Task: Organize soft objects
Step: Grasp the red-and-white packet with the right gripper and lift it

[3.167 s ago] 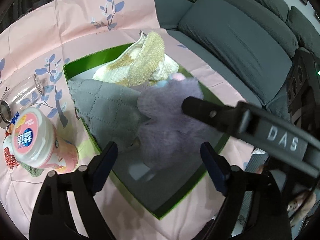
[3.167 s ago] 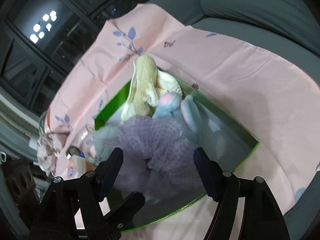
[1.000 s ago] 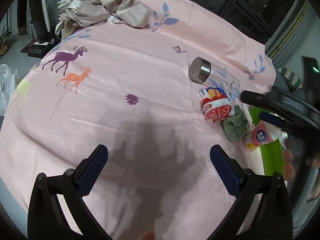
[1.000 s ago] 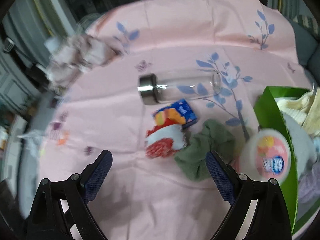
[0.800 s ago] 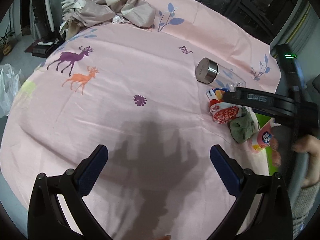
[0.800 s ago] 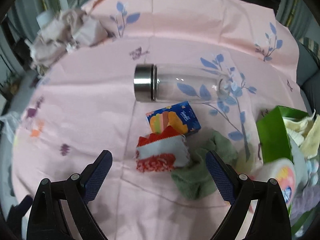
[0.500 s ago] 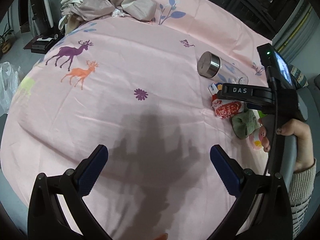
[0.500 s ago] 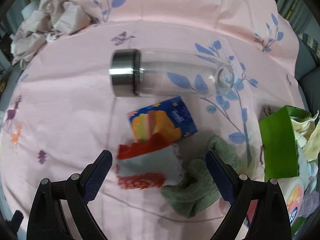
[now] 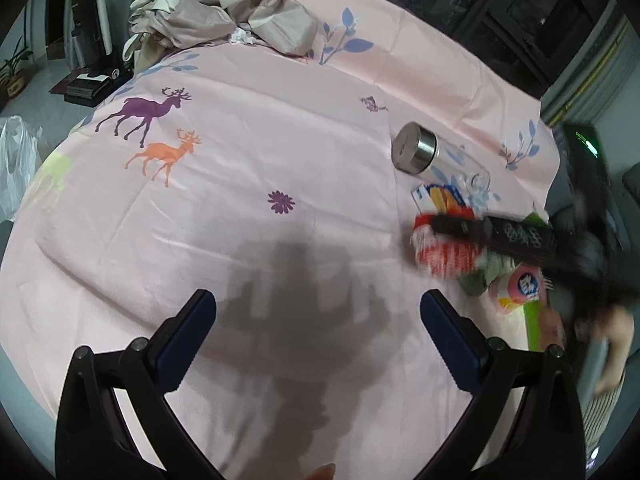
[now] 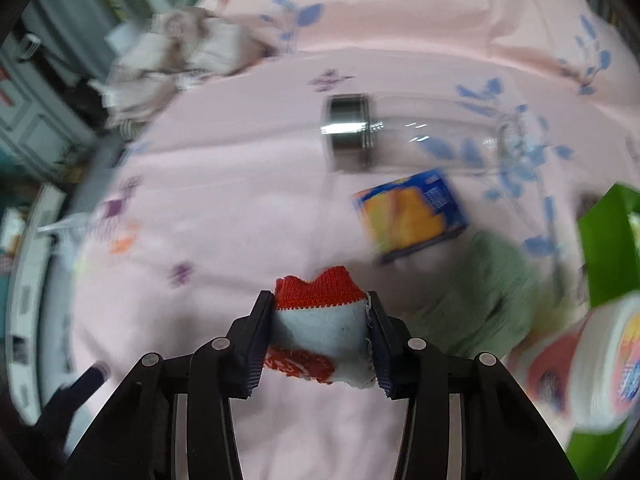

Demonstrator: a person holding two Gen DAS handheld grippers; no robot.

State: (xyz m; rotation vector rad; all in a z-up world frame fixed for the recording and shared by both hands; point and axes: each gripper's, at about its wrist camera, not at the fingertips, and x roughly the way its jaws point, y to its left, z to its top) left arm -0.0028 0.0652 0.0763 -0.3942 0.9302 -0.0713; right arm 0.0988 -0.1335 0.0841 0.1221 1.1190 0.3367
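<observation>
The red and white sock (image 10: 316, 332) sits between the pads of my right tongs (image 10: 318, 338), which are closing on it; both pads press its sides and bunch it up. It lies on the pink sheet (image 9: 240, 200), and from my left view it shows as a red and white blur (image 9: 444, 248) under the dark bar of the right tongs (image 9: 440, 226), which reaches in from the right with my hand (image 9: 616, 332) blurred behind it.

Just beyond the sock lies a blue and orange packet (image 10: 412, 216), and past that a clear bottle with a steel cap (image 10: 400, 132) on its side. To the right of the sock a green cloth (image 10: 480, 300) is heaped, touching or nearly touching a pink and white tub (image 10: 600, 364). The green box (image 10: 604, 240) stands at the right edge, its wall close behind the tub.

My left tongs (image 9: 320, 332) hang angled down over the bare sheet with their jaws wide apart and nothing between them. The sheet is bare from the sock across to the left, out to the deer prints (image 9: 160, 136). A pile of crumpled beige fabric (image 9: 224, 8) sits at the far edge, well apart from everything else.
</observation>
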